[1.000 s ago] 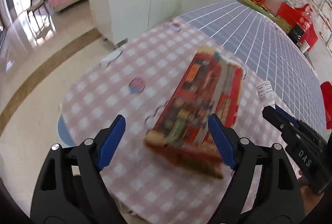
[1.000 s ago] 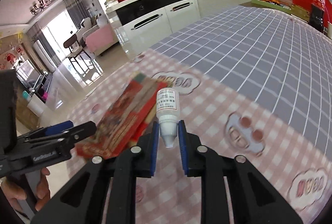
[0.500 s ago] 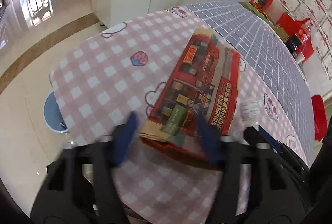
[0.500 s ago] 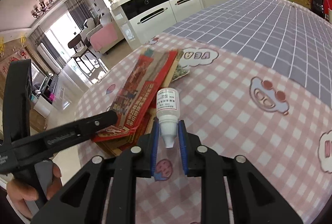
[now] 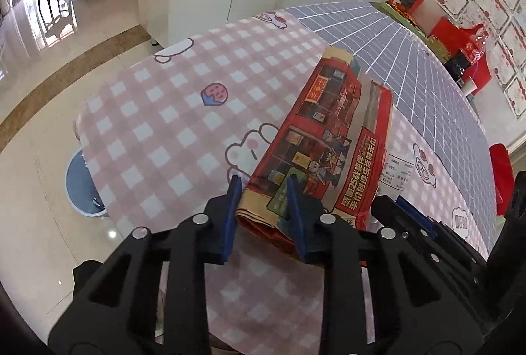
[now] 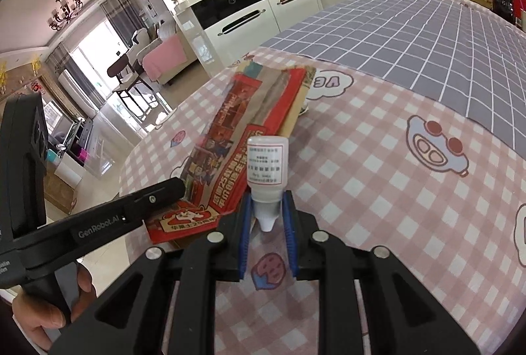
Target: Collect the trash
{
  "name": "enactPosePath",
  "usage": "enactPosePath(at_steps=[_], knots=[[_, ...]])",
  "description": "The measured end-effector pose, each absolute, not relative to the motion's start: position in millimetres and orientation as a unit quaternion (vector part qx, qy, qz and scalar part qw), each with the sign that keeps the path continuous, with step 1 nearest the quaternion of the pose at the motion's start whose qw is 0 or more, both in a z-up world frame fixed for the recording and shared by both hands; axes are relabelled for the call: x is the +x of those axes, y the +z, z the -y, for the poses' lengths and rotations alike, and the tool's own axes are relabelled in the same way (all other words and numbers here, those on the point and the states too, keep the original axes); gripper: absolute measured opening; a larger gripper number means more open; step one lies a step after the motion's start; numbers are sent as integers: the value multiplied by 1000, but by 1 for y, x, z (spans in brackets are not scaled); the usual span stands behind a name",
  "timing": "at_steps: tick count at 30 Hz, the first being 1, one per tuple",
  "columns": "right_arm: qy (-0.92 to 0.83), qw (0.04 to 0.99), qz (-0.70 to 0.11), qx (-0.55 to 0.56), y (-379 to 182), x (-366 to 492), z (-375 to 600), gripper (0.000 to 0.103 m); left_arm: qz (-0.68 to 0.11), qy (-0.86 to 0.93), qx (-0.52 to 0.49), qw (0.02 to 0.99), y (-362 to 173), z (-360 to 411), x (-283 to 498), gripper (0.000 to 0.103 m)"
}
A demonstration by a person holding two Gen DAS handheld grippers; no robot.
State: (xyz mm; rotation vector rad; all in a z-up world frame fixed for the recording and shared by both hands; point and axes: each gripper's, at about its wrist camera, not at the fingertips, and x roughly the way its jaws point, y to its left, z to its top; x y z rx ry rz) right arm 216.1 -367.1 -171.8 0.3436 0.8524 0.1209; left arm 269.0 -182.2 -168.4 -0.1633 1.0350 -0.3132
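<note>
We count one folded red paper bag printed with Chinese characters, lying on the pink checked tablecloth, and one small white dropper bottle whose label is too fine to read. Our left gripper, marked "GenRobot.AI", has just closed onto the bag's near corner; our right gripper pinches the bottle's neck.

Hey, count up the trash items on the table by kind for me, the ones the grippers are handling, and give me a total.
Folded red printed paper bag: 1, its near edge between the left gripper pads
Small white dropper bottle: 1, held by the right gripper
Total: 2
</note>
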Motion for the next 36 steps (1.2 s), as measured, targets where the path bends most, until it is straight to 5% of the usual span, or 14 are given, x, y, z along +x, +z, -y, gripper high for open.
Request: enactPosePath(at_steps=[8, 9, 11, 12, 24, 36], knots=[[68, 893, -416, 157, -172, 220, 351, 19, -497, -139, -77, 853, -164, 165, 268, 29], [69, 893, -416, 154, -172, 220, 348, 19, -499, -136, -80, 852, -163, 160, 268, 33], [69, 894, -416, 151, -172, 220, 343, 19, -490, -122, -91, 859, -159, 151, 264, 62], [67, 895, -415, 146, -171, 219, 341, 19, -486, -117, -92, 861, -157, 148, 261, 63], [64, 902, -407, 125, -167, 204, 318, 19, -511, -127, -124, 841, -167, 145, 241, 63], [52, 901, -409, 133, -171, 192, 314, 19, -499, -146, -142, 842, -168, 142, 238, 36]])
